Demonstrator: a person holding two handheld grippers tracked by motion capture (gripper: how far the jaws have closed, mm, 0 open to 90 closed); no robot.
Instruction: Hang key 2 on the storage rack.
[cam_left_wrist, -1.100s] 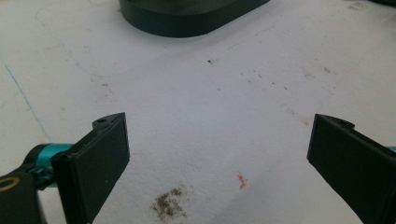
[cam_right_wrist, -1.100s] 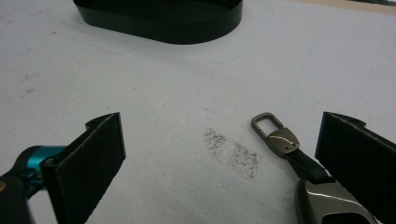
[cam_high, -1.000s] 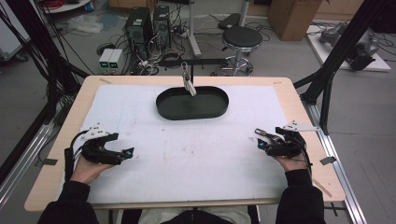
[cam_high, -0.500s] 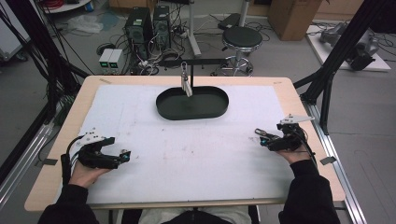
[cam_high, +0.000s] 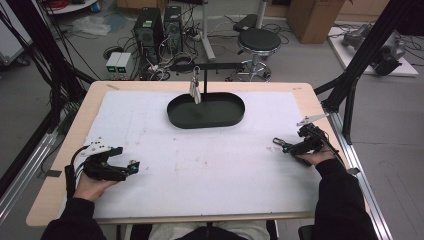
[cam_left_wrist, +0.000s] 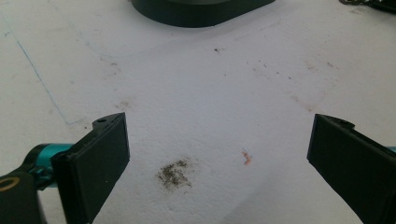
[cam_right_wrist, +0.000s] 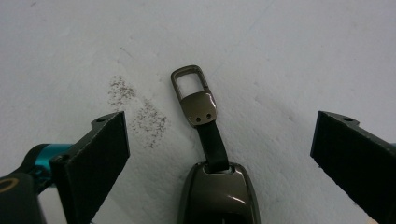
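My right gripper (cam_right_wrist: 219, 154) hangs with its jaws spread wide, and the key fob (cam_right_wrist: 218, 198) lies flat on the white table (cam_high: 200, 165) between them, touching neither pad. In the high view that same right gripper (cam_high: 287, 148) sits at the right edge of the table, well apart from the dark oval tray (cam_high: 206, 110) at the far middle, with the fob's clasp poking out just ahead of it.

I judge the fob to be small, stiff and fairly dense for its size — a glossy dark metal shell that will likely be slick under flat pads. From its top runs a short black strap (cam_right_wrist: 212, 145), soft and floppy by the look of it, ending in a metal clasp (cam_right_wrist: 194, 95) with an open loop. If I pinch the strap or the clasp, I expect the body to swing and twist under it. The better hold, I think, is across the two long sides of the shell, low and square, so the polished faces cannot squirt out — and with a firm close, since nothing here looks fragile.

My left gripper (cam_left_wrist: 219, 163) is also released, empty, hovering over bare table near a dirty smudge (cam_left_wrist: 173, 173), with the tray's rim (cam_left_wrist: 201, 11) farther ahead.
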